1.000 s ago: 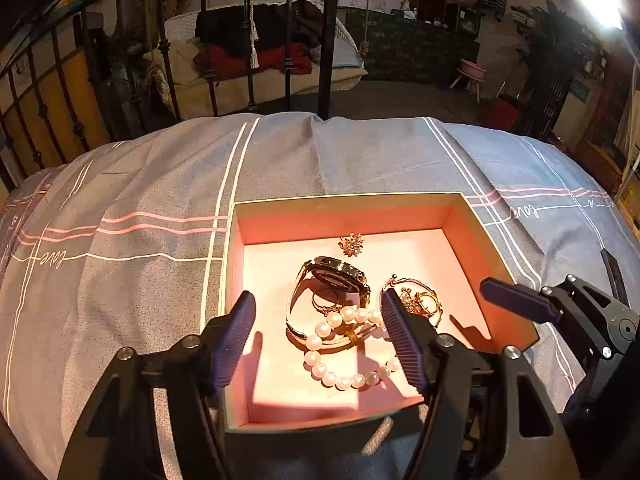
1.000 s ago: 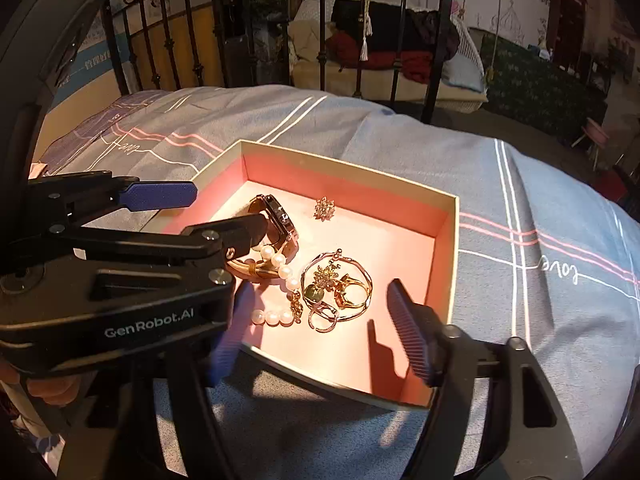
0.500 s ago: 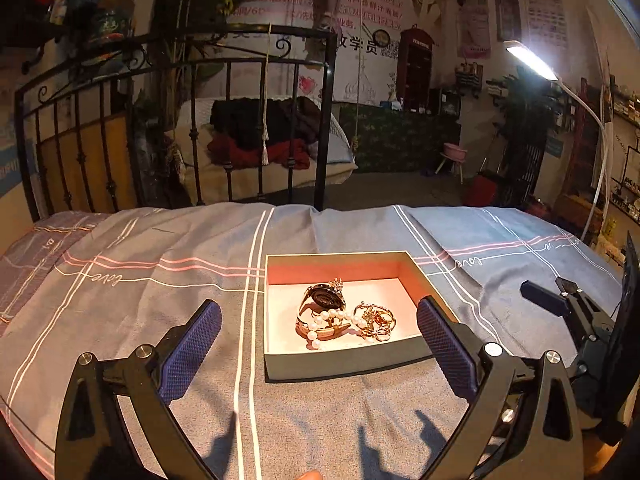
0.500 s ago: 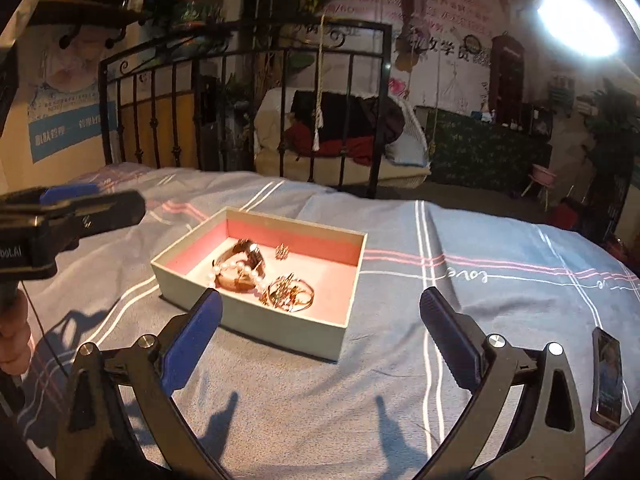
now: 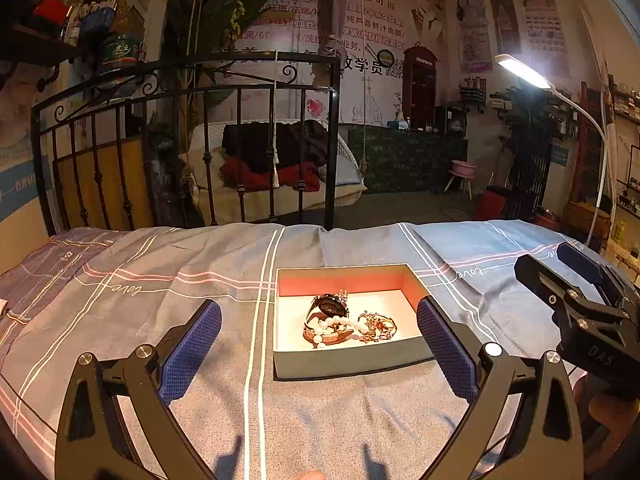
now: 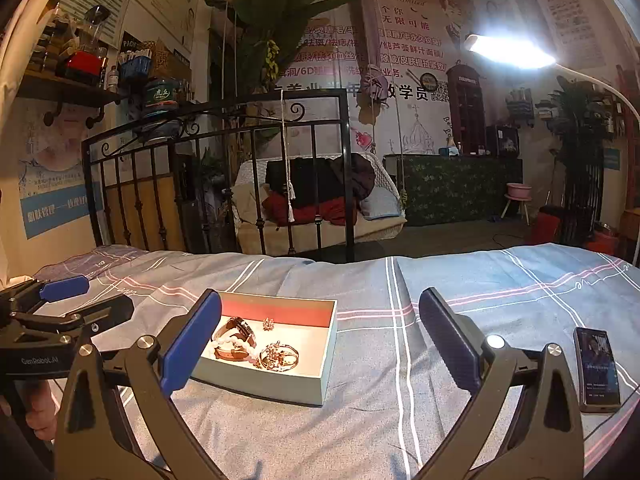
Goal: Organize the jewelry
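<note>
On striped bedspread (image 5: 160, 280), rectangular box (image 5: 344, 364), beaded pearls (image 5: 332, 322)

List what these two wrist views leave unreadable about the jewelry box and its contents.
- Gold pieces: tangled and too small in both views to count or tell rings from bangles.
- Box near-left corner: right wrist view, hidden behind the right gripper's left finger.
- Watch strap: partly covered by the pearl bracelet.
- Phone screen: too small to read.
</note>
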Demonstrator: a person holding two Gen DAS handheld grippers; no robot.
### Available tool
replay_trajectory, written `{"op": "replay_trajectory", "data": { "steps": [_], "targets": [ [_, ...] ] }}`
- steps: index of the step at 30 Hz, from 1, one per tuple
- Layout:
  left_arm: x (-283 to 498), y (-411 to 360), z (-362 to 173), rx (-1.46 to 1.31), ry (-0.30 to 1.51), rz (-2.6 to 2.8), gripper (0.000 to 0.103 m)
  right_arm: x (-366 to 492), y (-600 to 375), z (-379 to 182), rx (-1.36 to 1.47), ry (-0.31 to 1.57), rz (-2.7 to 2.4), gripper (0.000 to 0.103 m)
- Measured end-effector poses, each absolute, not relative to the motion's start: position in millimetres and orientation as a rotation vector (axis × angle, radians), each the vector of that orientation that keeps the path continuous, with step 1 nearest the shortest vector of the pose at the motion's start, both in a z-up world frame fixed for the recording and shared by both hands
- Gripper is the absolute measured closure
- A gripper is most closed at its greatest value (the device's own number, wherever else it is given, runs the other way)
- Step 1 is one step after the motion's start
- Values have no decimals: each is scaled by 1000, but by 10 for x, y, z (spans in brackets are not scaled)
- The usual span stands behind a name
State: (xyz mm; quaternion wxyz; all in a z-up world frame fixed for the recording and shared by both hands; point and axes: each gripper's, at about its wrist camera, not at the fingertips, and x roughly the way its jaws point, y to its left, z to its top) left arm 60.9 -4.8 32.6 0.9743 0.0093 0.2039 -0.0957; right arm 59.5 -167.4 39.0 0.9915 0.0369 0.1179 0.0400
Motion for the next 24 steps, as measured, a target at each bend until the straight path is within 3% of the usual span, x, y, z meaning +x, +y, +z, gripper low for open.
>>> {"op": "replay_trajectory", "data": {
  "steps": [24],
  "targets": [
    [583,-4,375,13,400,-175,7,587,-1680,314,72,271,102,5]
  ]
}}
